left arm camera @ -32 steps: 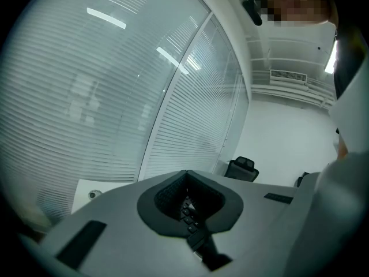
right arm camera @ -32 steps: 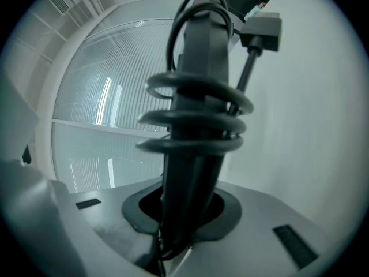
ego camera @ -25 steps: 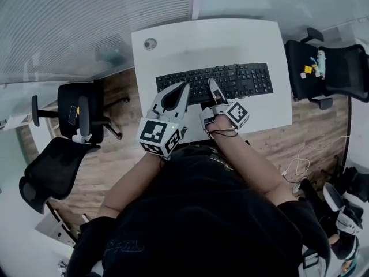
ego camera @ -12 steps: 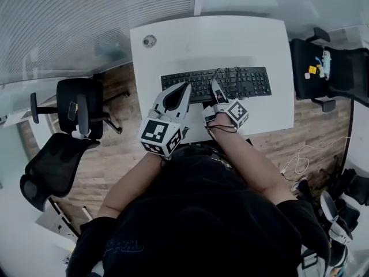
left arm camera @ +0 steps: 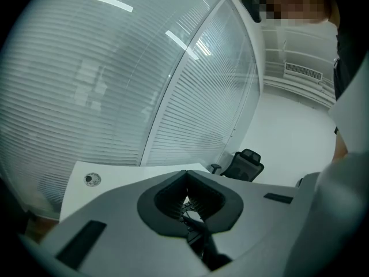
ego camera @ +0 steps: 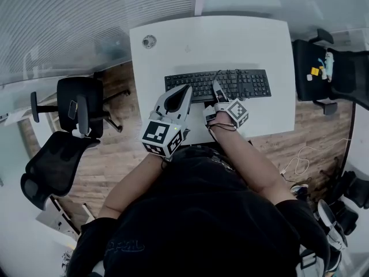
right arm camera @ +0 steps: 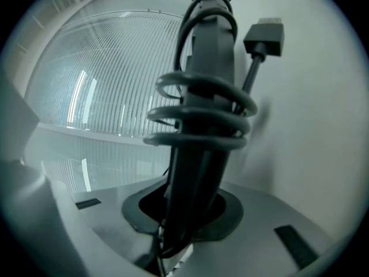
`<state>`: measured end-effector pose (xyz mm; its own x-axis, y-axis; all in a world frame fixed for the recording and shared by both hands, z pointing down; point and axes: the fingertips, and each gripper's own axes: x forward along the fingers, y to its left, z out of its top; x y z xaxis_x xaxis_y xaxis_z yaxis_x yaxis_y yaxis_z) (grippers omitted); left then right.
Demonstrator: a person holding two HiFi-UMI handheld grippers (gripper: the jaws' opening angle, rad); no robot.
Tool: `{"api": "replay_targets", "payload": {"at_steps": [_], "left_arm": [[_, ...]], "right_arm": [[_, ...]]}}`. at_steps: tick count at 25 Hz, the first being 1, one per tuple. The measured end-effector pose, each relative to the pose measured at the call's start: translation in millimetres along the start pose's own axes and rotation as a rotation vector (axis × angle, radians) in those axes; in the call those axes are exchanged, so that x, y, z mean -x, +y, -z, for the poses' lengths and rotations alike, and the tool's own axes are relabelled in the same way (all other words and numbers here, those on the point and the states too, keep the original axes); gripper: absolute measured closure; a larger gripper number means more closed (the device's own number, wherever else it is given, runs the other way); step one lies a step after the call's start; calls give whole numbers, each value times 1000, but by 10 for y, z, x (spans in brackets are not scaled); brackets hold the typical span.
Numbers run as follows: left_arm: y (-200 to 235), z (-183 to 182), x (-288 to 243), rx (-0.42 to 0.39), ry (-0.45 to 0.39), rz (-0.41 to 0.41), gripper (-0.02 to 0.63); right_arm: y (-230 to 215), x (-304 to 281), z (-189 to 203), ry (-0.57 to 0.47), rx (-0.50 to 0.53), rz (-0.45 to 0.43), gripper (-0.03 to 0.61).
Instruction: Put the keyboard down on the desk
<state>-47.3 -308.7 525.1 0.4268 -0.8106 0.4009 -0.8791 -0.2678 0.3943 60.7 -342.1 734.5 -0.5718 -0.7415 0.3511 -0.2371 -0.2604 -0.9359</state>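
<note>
Black keyboard (ego camera: pixel 242 83) on white desk (ego camera: pixel 230 39); brown wood-grain floor (ego camera: pixel 109 160); black chairs (ego camera: pixel 75 111); yellow item (ego camera: pixel 315 71), perhaps paper, on one.

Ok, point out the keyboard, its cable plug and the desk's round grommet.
keyboard (ego camera: pixel 249 83), head view, on the keys of its right half.
cable plug (right arm camera: pixel 266 35), right gripper view, on the plug's body.
grommet (ego camera: pixel 149 41), head view, on its centre.

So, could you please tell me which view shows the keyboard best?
The head view: the whole keyboard is seen from above. The right gripper view shows it edge-on between the jaws, its cable coiled round it. The left gripper view shows only a few keys.
</note>
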Motion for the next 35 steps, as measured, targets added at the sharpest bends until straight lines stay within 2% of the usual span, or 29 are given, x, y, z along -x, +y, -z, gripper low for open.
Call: {"api": "replay_targets", "payload": {"at_steps": [13,18,25,30,35], "left_arm": [[-44,72,-20,17,17,13,600],[-26,48,20,19,8,4,600],[-38,60,73,26,6,-1,600],[-14,39,141,27,-8,-12,600],[-32,11,232,25,-22,-12,600]], "right_arm": [[-188,-56,-53,1,-8,70,494],[-226,-51,-29,10,2,94,471],[-219,-56,-38,-10,-39,94,449],[-206,-42,-64,-35,-46,93,381],[-285,11,-59,-27,-56,149,301]]}}
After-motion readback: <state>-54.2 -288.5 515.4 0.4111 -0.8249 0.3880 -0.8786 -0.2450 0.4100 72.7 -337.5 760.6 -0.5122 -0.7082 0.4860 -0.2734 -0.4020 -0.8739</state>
